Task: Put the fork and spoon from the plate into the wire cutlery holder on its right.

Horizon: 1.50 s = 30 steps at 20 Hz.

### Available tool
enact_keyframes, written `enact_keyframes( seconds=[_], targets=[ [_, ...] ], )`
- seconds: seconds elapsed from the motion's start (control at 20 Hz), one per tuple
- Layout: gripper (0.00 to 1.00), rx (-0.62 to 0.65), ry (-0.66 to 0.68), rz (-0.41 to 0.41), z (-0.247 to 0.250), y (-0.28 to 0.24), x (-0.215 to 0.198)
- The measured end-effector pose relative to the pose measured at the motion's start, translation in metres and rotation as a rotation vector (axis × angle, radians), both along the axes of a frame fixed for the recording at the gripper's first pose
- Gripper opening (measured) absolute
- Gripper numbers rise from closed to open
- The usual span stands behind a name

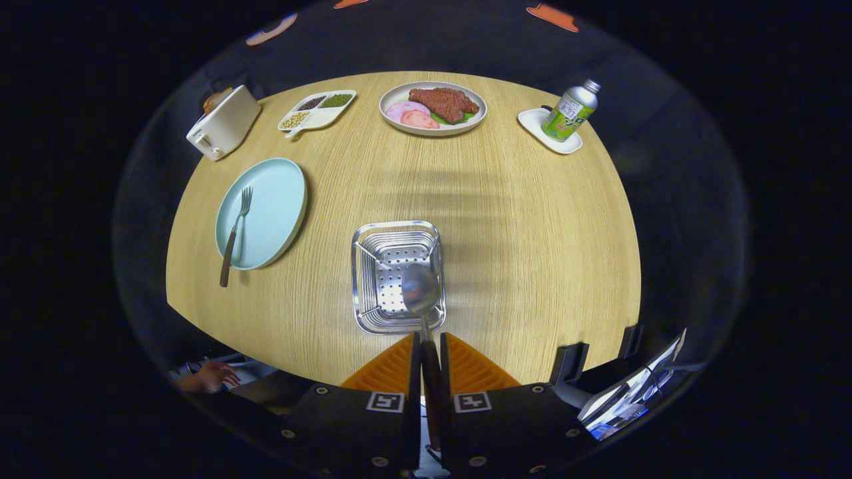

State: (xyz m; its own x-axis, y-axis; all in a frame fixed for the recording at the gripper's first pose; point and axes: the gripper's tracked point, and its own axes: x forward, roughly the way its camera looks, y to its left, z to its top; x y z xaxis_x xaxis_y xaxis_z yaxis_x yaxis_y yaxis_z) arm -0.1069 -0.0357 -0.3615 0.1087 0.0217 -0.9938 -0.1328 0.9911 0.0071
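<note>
Gripper [430, 346] clenched tight on the spoon [421, 290] handle, with the spoon bowl poking out at 12 o'clock over the shiny wire cutlery holder [373, 247], and the fork [235, 233] lying on the light blue plate [276, 199] at 10 o'clock from the holder.

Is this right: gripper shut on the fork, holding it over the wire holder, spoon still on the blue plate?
Swapped. The gripper view shows the gripper shut on the spoon, held over the wire holder; the fork lies on the blue plate.
</note>
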Motion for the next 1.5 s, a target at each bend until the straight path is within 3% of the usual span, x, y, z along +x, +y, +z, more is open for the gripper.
enact_keyframes(
  seconds=[0.15, 0.35, 0.5, 0.6, 0.7, 1.0, 1.3, 1.5],
  targets=[
    [0.17, -0.011, -0.055, -0.023, 0.01, -0.001, 0.016],
    [0.26, 0.057, -0.163, -0.129, 0.032, 0.009, 0.047],
    [0.42, 0.103, -0.25, -0.143, 0.05, 0.02, 0.068],
    [0.54, 0.142, -0.296, -0.139, 0.06, 0.034, 0.078],
    [0.6, 0.2, -0.339, -0.13, 0.07, 0.055, 0.087],
    [0.7, 0.356, -0.513, -0.089, 0.104, 0.12, 0.119],
    [0.85, 0.424, -0.558, 0.007, 0.102, 0.192, 0.124],
    [0.88, 0.444, -0.602, 0.046, 0.097, 0.229, 0.129]
  ],
)
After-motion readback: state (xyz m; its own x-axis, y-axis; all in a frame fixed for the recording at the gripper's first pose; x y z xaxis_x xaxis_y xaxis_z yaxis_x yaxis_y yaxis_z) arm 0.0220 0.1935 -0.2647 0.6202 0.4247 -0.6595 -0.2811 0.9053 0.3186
